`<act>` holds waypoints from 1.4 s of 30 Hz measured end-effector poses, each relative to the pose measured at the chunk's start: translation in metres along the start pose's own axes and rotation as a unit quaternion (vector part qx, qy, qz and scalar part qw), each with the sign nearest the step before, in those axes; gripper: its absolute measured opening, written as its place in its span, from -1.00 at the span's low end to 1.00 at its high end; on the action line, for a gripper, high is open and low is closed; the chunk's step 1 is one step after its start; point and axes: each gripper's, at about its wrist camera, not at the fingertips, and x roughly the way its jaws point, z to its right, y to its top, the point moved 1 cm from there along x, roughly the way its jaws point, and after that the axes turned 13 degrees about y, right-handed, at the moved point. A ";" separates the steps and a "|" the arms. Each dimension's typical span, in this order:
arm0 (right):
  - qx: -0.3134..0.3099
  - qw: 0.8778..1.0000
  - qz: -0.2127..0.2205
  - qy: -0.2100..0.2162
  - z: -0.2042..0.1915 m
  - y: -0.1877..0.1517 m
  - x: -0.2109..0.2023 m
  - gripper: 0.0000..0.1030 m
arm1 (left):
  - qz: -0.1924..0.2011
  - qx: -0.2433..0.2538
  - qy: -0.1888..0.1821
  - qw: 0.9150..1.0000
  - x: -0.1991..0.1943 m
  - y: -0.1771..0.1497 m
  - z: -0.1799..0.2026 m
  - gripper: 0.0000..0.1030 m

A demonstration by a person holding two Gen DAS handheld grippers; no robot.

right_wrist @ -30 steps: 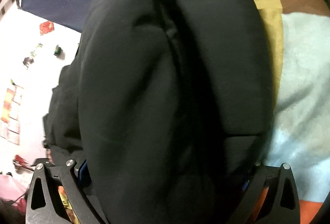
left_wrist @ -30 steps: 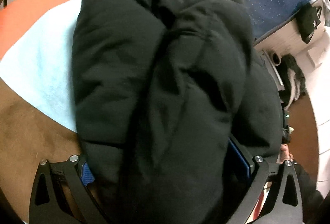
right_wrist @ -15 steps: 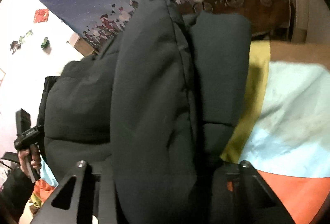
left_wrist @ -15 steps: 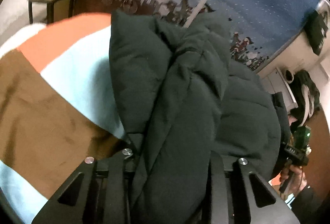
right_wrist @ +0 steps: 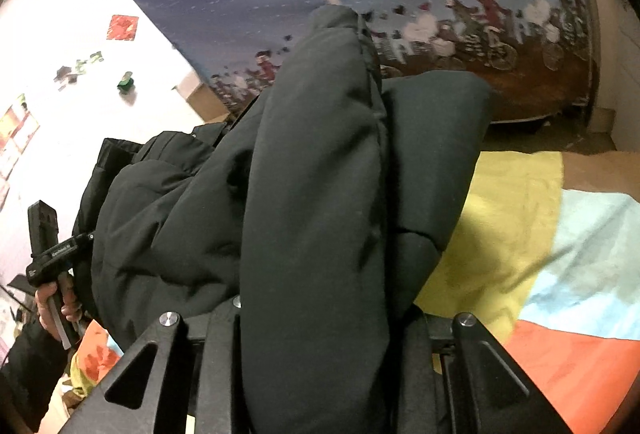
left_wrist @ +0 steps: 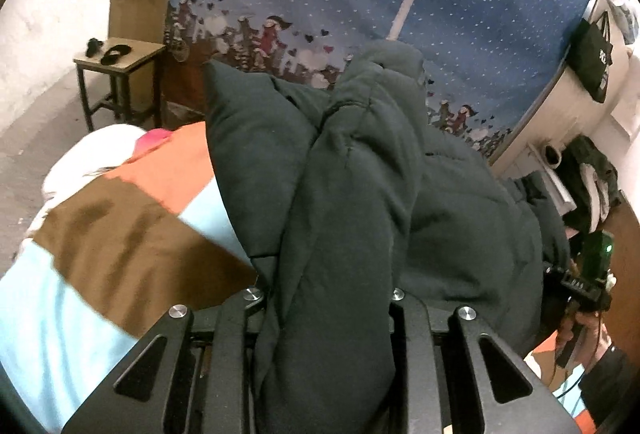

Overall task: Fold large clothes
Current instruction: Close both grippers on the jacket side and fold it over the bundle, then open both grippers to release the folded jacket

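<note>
Now | left tongs (left_wrist: 326,318) and right tongs (right_wrist: 320,318), spread a second ago, each pinch a thick fold of the black padded jacket (left_wrist: 360,202) | right tongs closing | jacket lifted off the striped bed cover (left_wrist: 120,246) | fold-over next, likely.

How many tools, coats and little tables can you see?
Tools: 2 (left tool gripping the black coat; right tool, jaws closing with the coat between them)
Black coats: 1
Little tables: 1
Total: 4
</note>
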 end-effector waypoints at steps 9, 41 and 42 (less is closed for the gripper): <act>-0.006 0.999 -0.034 -0.002 -0.020 -0.017 0.048 -0.49 | -0.033 -0.030 0.029 0.999 0.003 -0.028 -0.048 -0.59; -0.015 0.988 -0.001 -0.152 -0.025 -0.086 0.030 0.93 | 0.006 -0.043 0.146 0.988 -0.020 -0.077 -0.045 0.43; -0.018 0.988 0.007 -0.152 -0.030 -0.088 0.026 0.95 | 0.012 -0.039 0.148 0.988 -0.025 -0.076 -0.042 0.43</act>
